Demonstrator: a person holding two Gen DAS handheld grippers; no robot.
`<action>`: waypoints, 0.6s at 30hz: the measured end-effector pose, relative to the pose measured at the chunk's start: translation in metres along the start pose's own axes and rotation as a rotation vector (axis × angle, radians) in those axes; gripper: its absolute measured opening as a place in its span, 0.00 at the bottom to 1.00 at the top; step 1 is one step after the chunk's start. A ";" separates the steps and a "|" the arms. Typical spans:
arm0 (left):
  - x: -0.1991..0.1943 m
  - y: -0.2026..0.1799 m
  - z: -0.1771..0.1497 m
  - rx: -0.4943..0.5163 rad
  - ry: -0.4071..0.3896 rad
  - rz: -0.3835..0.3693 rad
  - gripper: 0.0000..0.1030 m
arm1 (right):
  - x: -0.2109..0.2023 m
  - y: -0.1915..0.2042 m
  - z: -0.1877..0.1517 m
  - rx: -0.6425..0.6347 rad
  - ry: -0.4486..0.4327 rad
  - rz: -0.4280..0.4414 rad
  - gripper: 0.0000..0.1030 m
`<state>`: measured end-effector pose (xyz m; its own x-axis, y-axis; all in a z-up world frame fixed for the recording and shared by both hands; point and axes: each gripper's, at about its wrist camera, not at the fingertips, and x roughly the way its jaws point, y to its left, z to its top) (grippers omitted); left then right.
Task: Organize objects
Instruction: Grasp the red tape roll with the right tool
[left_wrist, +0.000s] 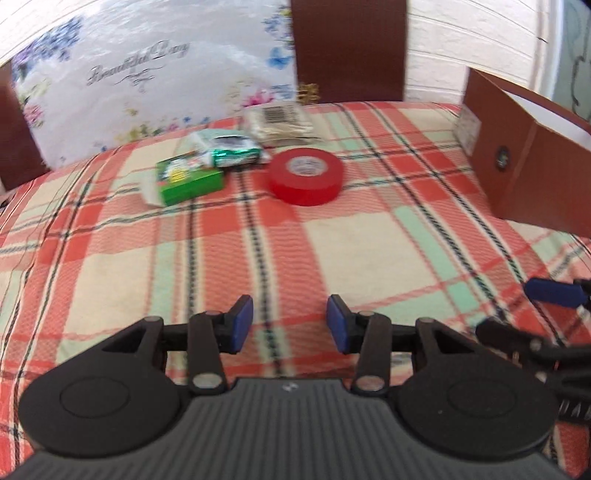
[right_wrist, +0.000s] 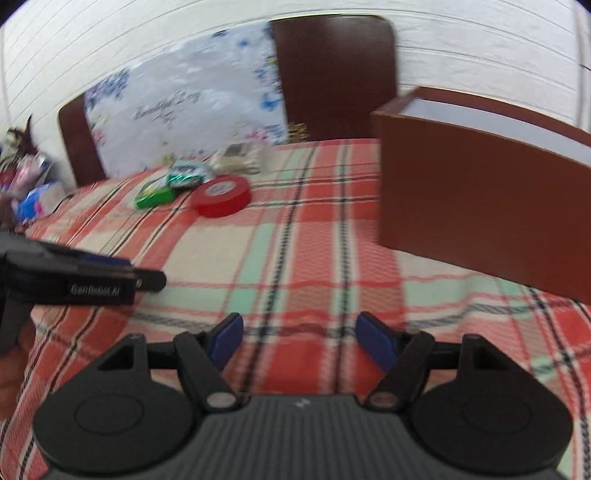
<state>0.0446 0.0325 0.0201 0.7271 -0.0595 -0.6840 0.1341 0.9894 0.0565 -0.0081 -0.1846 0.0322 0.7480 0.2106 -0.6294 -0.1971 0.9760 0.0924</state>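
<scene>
Jaws released on both grippers, nothing held

Left gripper (left_wrist: 290, 323): blue pads parted, only plaid cloth (left_wrist: 332, 236) between them. Right gripper (right_wrist: 299, 341): pads parted wider, also empty. No earlier view to compare, so only the current gap is reported.

Surface looks like a tabletop under a red, cream and green plaid cloth.

Items, relative to the left jaws:
- Red tape roll (left_wrist: 306, 176): lying flat, ahead and roughly centred.
- Green box (left_wrist: 188, 179): ahead and to the left of the roll, apart from it.
- Green-and-silver foil packet (left_wrist: 231, 153): just behind the green box, appears to touch it.
- Clear pack with a barcode label (left_wrist: 279, 122): farthest back, behind the roll; contents too blurred to tell.
- Brown open box (left_wrist: 532, 155): ahead and far right, standing on the cloth, pale inside.

Relative to the right jaws: the brown box sits ahead-right and near; the tape roll and the 3 packs sit ahead-left, well apart from the box. Left gripper body enters at the left edge of the right wrist view.

Background: floral sheet (left_wrist: 147, 74) leaning against 2 dark chair backs, white wall behind.
</scene>
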 end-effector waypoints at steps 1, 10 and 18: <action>0.000 0.006 0.000 -0.010 -0.004 0.015 0.46 | 0.003 0.009 0.000 -0.035 0.003 0.000 0.69; 0.015 0.050 0.000 -0.060 -0.056 0.098 0.59 | 0.025 0.047 0.015 -0.150 0.002 0.000 0.69; 0.023 0.069 -0.007 -0.095 -0.121 0.091 0.74 | 0.050 0.056 0.030 -0.154 -0.007 -0.012 0.72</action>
<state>0.0658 0.0999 0.0031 0.8099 0.0209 -0.5862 0.0039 0.9992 0.0410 0.0373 -0.1182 0.0295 0.7550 0.1995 -0.6246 -0.2824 0.9586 -0.0351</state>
